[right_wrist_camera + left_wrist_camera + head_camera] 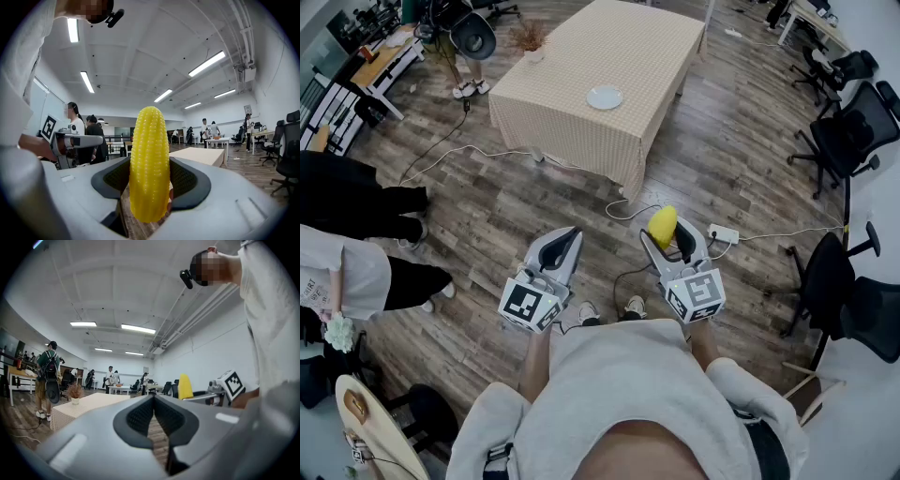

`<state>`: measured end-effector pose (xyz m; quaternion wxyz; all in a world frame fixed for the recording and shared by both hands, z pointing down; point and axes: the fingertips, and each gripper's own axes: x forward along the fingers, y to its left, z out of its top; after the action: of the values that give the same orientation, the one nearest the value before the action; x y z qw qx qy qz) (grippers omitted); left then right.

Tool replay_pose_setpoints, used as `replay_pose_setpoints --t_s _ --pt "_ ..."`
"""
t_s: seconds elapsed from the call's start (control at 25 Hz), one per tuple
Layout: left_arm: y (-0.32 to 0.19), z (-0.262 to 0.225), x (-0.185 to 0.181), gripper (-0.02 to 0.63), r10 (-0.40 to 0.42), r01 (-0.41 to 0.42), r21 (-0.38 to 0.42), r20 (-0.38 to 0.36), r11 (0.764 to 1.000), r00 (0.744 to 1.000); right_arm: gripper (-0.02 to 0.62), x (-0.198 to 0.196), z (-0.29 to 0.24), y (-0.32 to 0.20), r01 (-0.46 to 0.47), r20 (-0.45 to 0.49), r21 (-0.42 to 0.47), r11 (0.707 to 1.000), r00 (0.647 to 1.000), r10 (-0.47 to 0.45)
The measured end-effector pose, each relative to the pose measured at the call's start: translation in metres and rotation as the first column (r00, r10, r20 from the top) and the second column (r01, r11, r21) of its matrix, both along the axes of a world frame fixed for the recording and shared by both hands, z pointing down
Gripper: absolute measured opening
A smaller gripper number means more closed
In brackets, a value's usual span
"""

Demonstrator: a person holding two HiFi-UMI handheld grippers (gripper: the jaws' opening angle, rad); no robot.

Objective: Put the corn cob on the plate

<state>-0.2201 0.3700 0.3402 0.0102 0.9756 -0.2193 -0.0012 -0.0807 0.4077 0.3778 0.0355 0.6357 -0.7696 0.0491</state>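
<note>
A yellow corn cob point(662, 225) stands upright between the jaws of my right gripper point(668, 236), which is shut on it. In the right gripper view the cob point(150, 164) fills the middle, with a pad pressed on each side. My left gripper point(570, 236) is held level beside it, shut and empty; its tips meet in the left gripper view point(153, 399). A white plate point(605, 97) lies on a table with a checked cloth point(581, 56), well ahead of both grippers across the wood floor.
A small potted plant point(530, 39) stands at the table's far left corner. Cables and a white power strip point(724, 232) lie on the floor ahead. Black office chairs point(848, 131) line the right side. People stand at the left point(356, 202).
</note>
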Motion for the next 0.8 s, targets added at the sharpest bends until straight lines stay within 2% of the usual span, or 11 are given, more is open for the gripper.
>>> replay_pose_setpoints --t_s 0.36,0.8 --pt "0.001 -0.005 0.03 0.008 -0.003 0.003 0.008 -0.005 1.0 1.0 0.252 0.025 -0.004 0.0 0.037 0.021 0.018 0.999 0.999 -0.037" --pt "0.013 0.003 0.064 0.008 -0.055 0.055 -0.005 0.007 0.998 0.998 0.252 0.059 -0.001 0.011 0.09 0.046 0.035 0.995 0.995 -0.091"
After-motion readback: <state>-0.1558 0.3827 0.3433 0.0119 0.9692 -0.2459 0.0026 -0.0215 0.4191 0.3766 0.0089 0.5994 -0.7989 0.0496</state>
